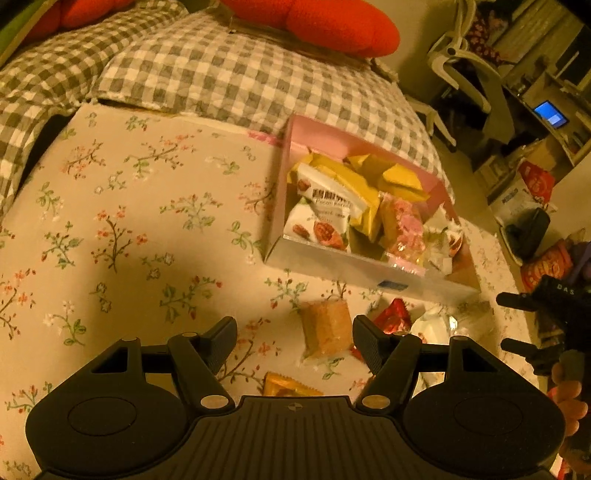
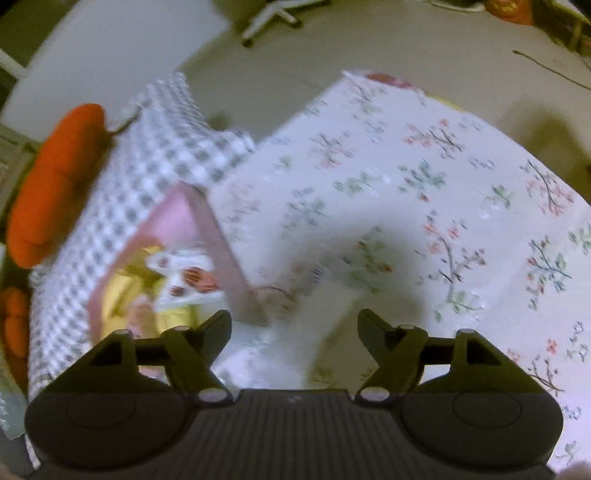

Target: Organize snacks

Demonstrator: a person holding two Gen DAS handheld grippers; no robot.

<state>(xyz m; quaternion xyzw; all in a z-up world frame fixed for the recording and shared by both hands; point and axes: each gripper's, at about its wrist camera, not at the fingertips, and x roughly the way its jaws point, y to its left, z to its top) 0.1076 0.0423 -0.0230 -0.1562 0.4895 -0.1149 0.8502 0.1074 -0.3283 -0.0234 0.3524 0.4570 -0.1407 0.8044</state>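
— Floral cloth (image 1: 140, 206) covers the whole work surface, with a grey checked blanket (image 1: 221, 74) bunched at its far edge and a red cushion (image 1: 332, 26) beyond that. What sits on it?

— On the right half, a pink box (image 1: 291, 147) with a pale front wall. It is packed with snacks: yellow packets (image 1: 399, 181) at the far side, two white nut packets (image 1: 321, 225) at the near left, a pink wrapper (image 1: 402, 229) near the middle.

— Anything outside the box?

— Yes, loose pieces lie on the cloth just in front of it. A tan wrapped cake (image 1: 327, 328) is nearest the left gripper (image 1: 294, 339), a red foil packet (image 1: 393, 317) and a white wrapper (image 1: 432, 325) lie to its right, and an orange packet (image 1: 284, 384) peeks out by the gripper's body.

— How do the left jaws stand?

— Wide apart, holding nothing. The tan cake shows in the gap between the fingers, but whether they touch it I cannot tell.

— And the right gripper (image 2: 294, 332)?

— Its jaws are also spread, with nothing between them. Its camera view is blurred; it looks across the cloth with the pink box at the left. From the left wrist camera it shows at the far right edge, over the right side of the cloth.

— Around the room?

— A white office chair (image 1: 465, 62) and a small lit screen (image 1: 550, 114) stand far right.
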